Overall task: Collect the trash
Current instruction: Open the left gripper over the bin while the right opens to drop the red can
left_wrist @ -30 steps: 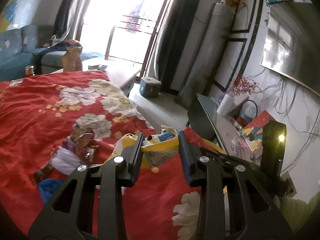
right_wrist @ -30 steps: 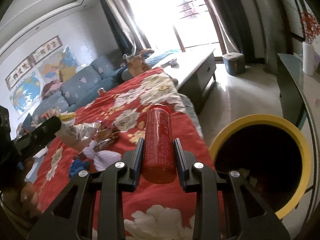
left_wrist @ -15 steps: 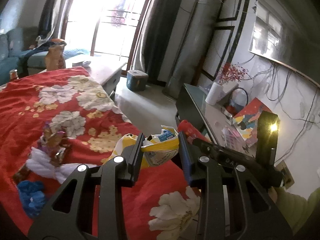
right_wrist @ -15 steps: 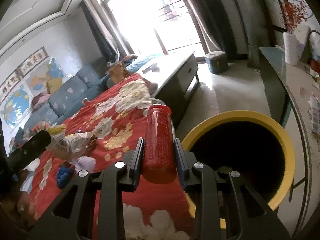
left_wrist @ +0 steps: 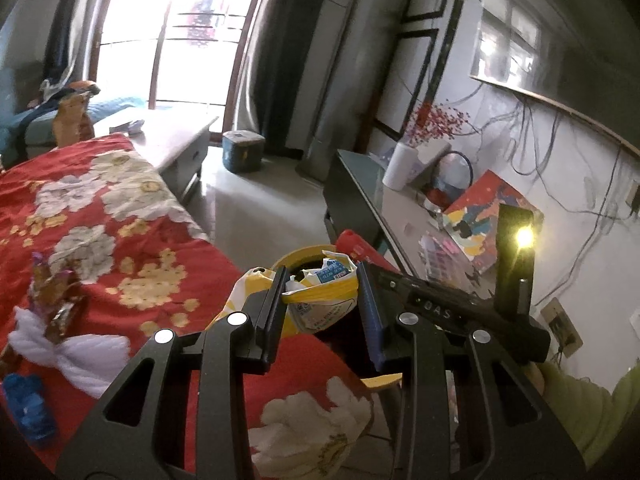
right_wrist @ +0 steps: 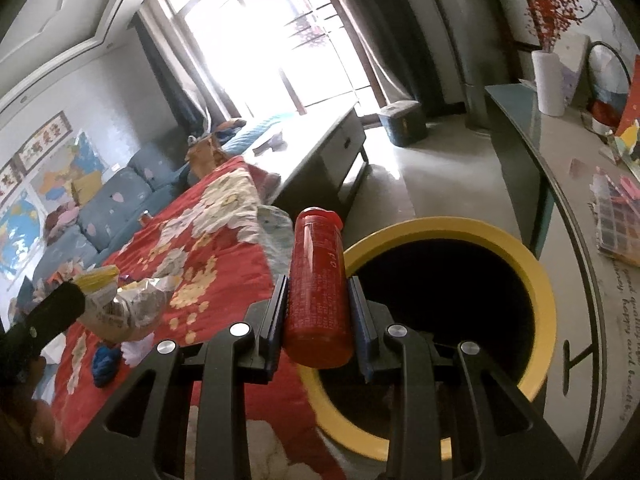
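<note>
Both loads have swung over the yellow bin (right_wrist: pixel 536 280); right hand-held gripper (right_wrist: pixel 318 316) clamps the red bottle (right_wrist: pixel 318 280) lengthwise above its near rim; left hand-held gripper (left_wrist: pixel 320 300) pinches the crumpled wrapper (left_wrist: pixel 324 292), trailing.

A white vase (right_wrist: pixel 554 80) of red flowers (right_wrist: pixel 554 8) stands on a sideboard (right_wrist: pixel 520 120).

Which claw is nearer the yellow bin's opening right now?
Right. The right claw holds the red bottle at the yellow bin rim; the left claw, with its snack bag, hangs further back.
</note>
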A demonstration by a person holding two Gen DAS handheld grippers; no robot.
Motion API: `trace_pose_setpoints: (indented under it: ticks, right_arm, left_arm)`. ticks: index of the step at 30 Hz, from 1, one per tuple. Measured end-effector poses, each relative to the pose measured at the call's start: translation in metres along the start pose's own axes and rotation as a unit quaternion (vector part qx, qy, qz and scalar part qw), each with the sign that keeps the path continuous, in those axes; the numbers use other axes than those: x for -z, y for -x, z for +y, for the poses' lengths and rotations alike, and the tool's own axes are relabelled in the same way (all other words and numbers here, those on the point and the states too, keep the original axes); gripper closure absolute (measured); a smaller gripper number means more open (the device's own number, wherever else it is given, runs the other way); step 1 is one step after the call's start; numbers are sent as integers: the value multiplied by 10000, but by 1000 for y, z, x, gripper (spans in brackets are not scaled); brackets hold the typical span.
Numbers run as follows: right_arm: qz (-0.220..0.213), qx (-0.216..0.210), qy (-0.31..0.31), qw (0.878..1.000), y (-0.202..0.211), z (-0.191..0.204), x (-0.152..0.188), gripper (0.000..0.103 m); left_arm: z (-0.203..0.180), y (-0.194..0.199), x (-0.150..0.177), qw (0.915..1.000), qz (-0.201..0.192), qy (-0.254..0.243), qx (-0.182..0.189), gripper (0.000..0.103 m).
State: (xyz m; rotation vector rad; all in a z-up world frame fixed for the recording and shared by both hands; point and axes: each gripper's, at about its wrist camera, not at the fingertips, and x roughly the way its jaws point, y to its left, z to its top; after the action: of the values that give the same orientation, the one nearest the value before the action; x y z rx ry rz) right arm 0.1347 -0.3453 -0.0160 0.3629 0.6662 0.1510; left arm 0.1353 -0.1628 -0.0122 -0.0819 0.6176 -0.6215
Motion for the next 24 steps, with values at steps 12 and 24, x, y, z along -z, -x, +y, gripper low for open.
trace_pose_setpoints:
  ticks: [12, 24]
  right_arm:
    - [-47, 320, -437, 9985, 2, -48, -1, 75]
    - [65, 528, -726, 9959, -2, -85, 4, 75]
  left_arm:
    - [-26, -38, 4, 9985, 316, -211, 385, 76]
    - [-48, -80, 11, 9950, 636, -478, 608, 76]
